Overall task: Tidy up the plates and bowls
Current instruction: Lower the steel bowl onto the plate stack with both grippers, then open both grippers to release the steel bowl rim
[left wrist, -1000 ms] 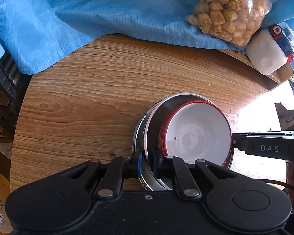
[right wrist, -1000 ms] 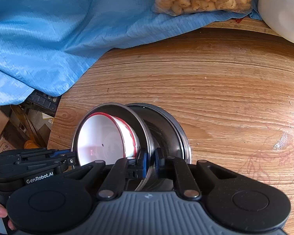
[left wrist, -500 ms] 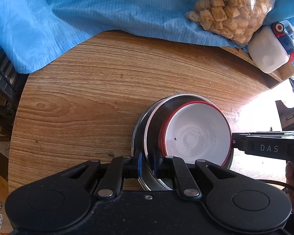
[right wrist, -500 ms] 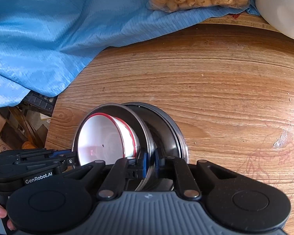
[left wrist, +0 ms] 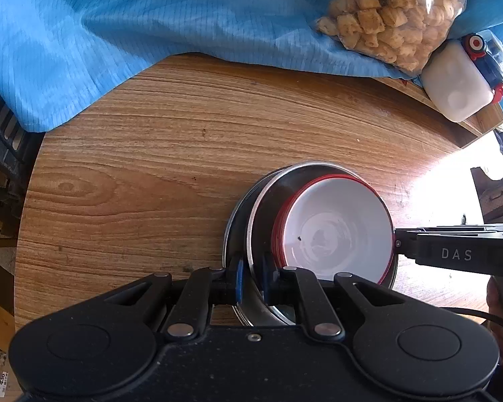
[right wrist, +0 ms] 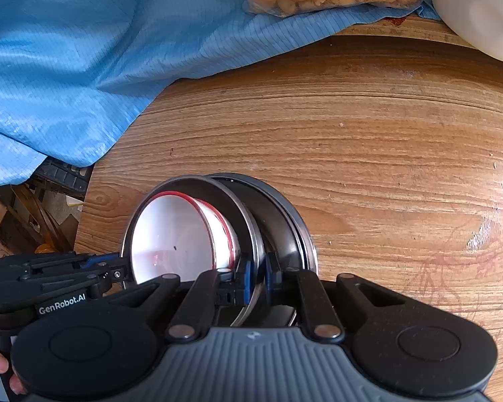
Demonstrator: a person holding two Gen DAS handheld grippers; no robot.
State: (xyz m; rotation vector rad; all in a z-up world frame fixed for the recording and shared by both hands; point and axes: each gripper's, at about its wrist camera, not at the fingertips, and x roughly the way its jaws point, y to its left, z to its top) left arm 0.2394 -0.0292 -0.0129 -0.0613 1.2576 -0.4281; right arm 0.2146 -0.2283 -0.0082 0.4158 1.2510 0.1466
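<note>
Two grippers clamped one steel bowl (left wrist: 268, 207) from opposite rims: left gripper (left wrist: 250, 279) & right gripper (right wrist: 255, 279), both pinched shut on it. Red-rimmed white bowl (left wrist: 335, 234) sat nested inside (tilted), near the table (left wrist: 151, 174) front edge.

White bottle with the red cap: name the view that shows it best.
Left wrist view: the white bottle shows whole, red cap included. The right wrist view catches only a cropped white side of it at the top corner.

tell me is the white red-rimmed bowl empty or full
Empty: the white red-rimmed bowl shows a bare white inside, nested in the steel bowl.
</note>
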